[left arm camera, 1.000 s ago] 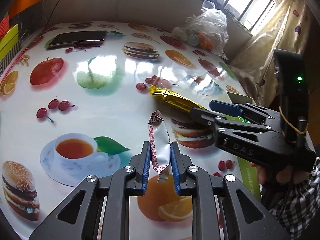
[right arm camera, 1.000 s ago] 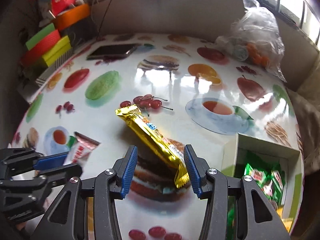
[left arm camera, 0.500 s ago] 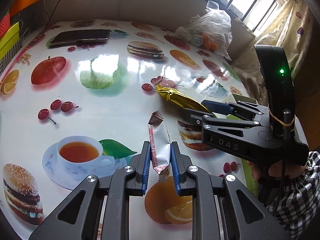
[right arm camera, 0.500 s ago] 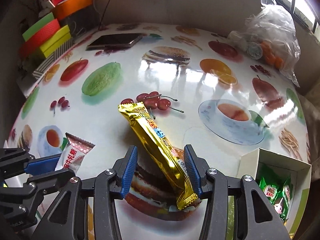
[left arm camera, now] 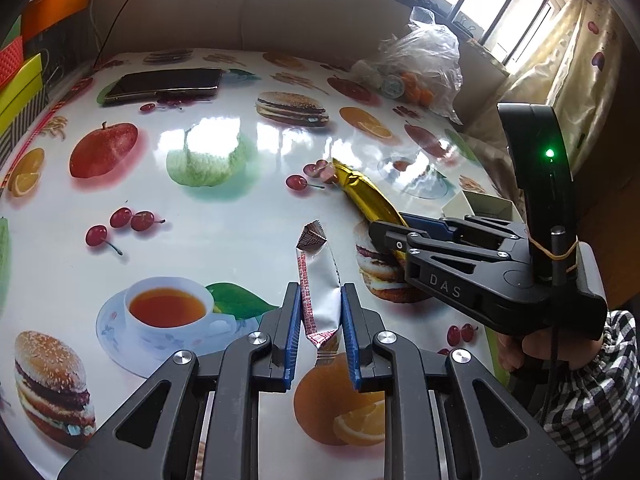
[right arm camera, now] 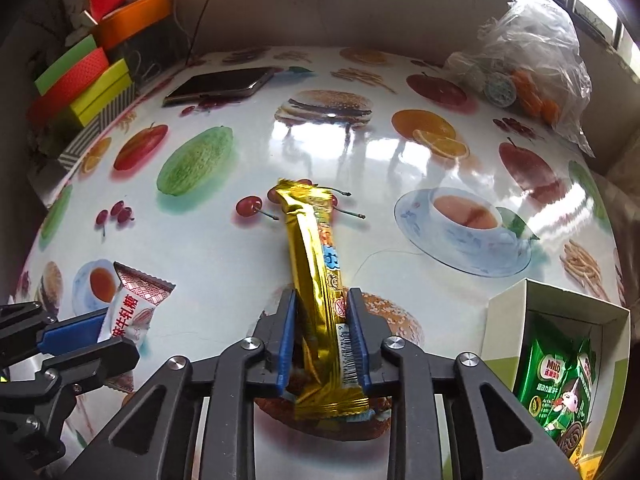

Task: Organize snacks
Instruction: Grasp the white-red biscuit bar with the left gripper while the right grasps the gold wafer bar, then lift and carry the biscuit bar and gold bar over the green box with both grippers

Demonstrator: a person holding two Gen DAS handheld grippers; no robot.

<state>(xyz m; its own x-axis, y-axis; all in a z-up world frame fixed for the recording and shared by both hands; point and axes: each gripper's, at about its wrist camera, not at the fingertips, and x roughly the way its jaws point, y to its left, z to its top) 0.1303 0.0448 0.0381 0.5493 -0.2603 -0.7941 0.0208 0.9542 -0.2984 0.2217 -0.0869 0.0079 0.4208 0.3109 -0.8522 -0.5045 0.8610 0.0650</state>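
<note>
Between my right claw's (right arm camera: 322,336) blue pads, the gold snack bar (right arm camera: 316,264) is clamped.
Ahead of the claw its free end droops and could slip; my left claw (left arm camera: 320,330) pinches the white candy packet (left arm camera: 318,280); snack box (right arm camera: 508,320) waits right.

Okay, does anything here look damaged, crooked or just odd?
Only small things. The white candy packet in the left gripper is creased where the pads pinch it, and its far end is folded over. The gold snack bar sits between the right gripper's pads undamaged. Nothing is spilled.
</note>
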